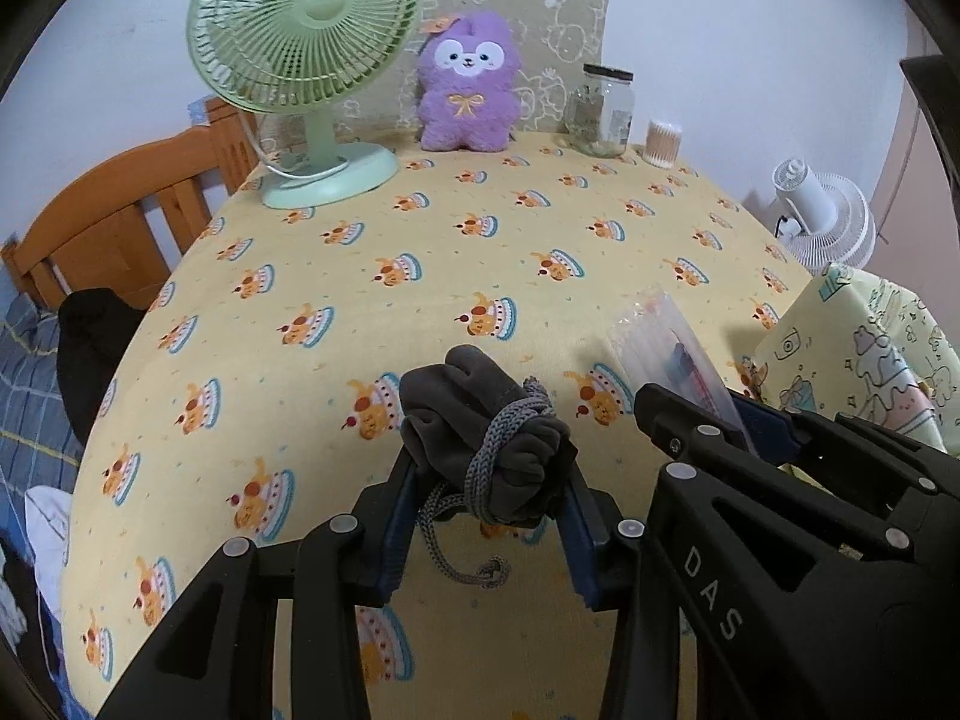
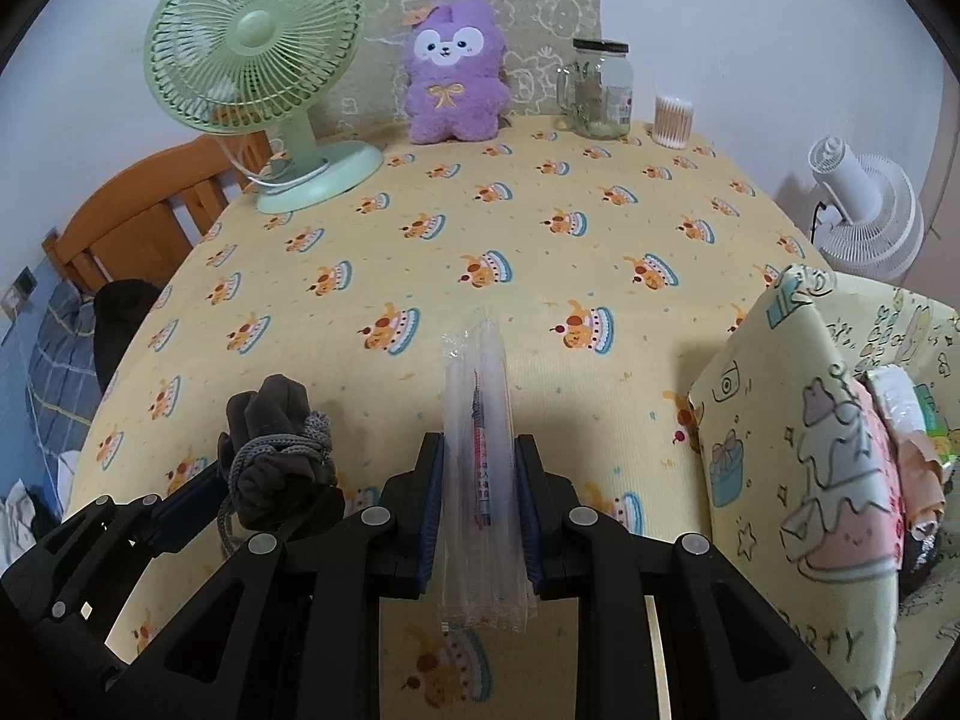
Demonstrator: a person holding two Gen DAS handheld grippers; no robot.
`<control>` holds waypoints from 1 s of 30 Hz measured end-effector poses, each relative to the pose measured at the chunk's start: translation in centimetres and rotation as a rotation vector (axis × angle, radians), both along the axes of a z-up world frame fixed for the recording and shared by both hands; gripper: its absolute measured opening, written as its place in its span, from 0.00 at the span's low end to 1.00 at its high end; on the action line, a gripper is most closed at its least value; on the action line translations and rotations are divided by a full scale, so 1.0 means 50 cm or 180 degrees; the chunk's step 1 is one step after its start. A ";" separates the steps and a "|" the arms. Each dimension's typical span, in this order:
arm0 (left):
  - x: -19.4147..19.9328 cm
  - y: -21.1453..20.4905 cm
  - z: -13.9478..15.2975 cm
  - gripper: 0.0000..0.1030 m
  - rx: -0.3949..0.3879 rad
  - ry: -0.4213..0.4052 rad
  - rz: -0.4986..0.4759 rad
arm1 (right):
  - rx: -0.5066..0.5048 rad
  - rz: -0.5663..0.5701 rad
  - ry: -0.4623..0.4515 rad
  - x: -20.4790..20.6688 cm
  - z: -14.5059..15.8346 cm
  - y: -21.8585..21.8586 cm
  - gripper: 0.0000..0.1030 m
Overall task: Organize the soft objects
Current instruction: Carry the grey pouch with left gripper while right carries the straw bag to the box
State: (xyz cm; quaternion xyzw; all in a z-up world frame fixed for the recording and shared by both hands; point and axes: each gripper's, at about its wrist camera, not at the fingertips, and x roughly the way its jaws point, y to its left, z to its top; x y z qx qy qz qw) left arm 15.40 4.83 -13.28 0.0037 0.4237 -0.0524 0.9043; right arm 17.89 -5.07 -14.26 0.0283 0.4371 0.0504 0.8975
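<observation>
My left gripper [image 1: 489, 474] is shut on a dark grey cloth pouch [image 1: 480, 426] tied with a grey cord, held above the yellow patterned tablecloth [image 1: 420, 252]. The pouch also shows in the right wrist view [image 2: 276, 456], left of my right gripper [image 2: 479, 456]. My right gripper is shut on a clear plastic packet [image 2: 477, 420] with a printed strip inside; the packet also shows in the left wrist view [image 1: 666, 342]. A purple plush toy [image 1: 467, 84] sits upright at the table's far edge. A pale yellow cartoon-print fabric bin [image 2: 798, 456] stands at the right.
A green desk fan [image 1: 306, 54] stands at the back left. A glass jar [image 1: 603, 111] and a cotton swab tub [image 1: 663, 144] stand at the back right. A white fan [image 2: 864, 210] is beyond the table's right edge. A wooden chair [image 1: 120, 210] is at left.
</observation>
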 end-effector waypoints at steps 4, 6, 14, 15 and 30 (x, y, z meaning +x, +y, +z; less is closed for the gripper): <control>-0.021 0.003 0.017 0.42 0.0002 -0.0060 0.0049 | 0.0002 0.0049 -0.0055 -0.016 0.017 0.003 0.25; -0.031 0.005 0.026 0.42 0.0006 -0.0091 0.0066 | 0.0006 0.0070 -0.0090 -0.024 0.028 0.005 0.25; -0.061 0.006 0.065 0.42 0.0014 -0.0226 0.0125 | 0.0021 0.0127 -0.0229 -0.056 0.069 0.007 0.25; -0.065 0.006 0.070 0.42 0.0016 -0.0242 0.0128 | 0.0022 0.0130 -0.0247 -0.059 0.074 0.007 0.25; -0.114 -0.014 0.148 0.42 0.0090 -0.0492 0.0188 | 0.0091 0.0170 -0.0494 -0.105 0.152 -0.013 0.25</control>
